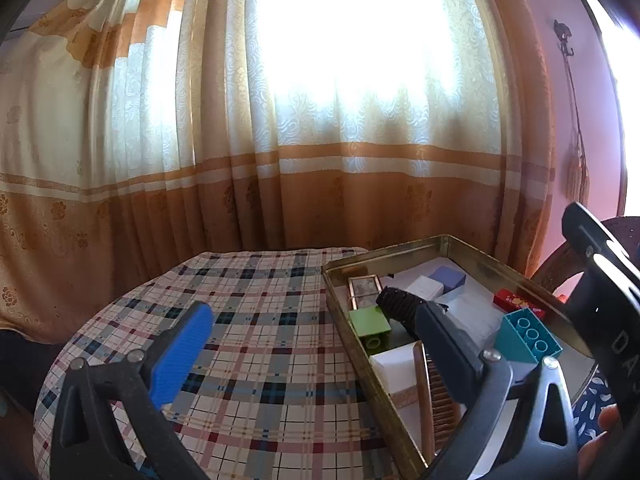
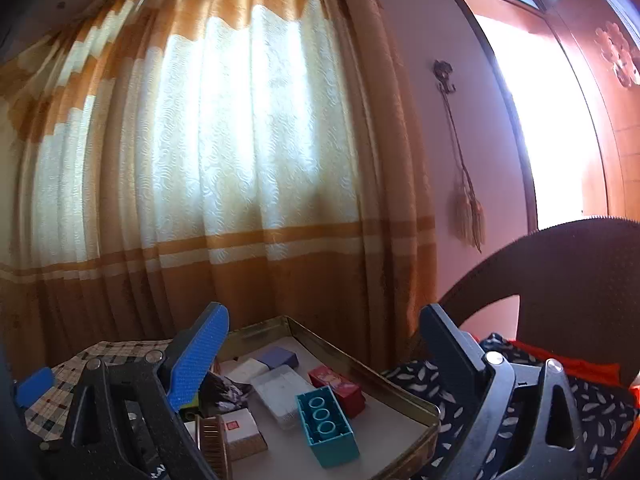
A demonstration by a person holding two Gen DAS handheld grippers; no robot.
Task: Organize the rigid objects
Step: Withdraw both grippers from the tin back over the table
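**Black Grippers, Blue Pads**

The left black plastic two-finger gripper carried textured blue rubber pads and silver pivot screws. The right black plastic gripper matched, with triangular cut-outs in its arms.

Surface: I see a round table under a plaid tablecloth.
On it: one gold metal tin, open, at the right edge.
Rest of cloth: bare from my view.
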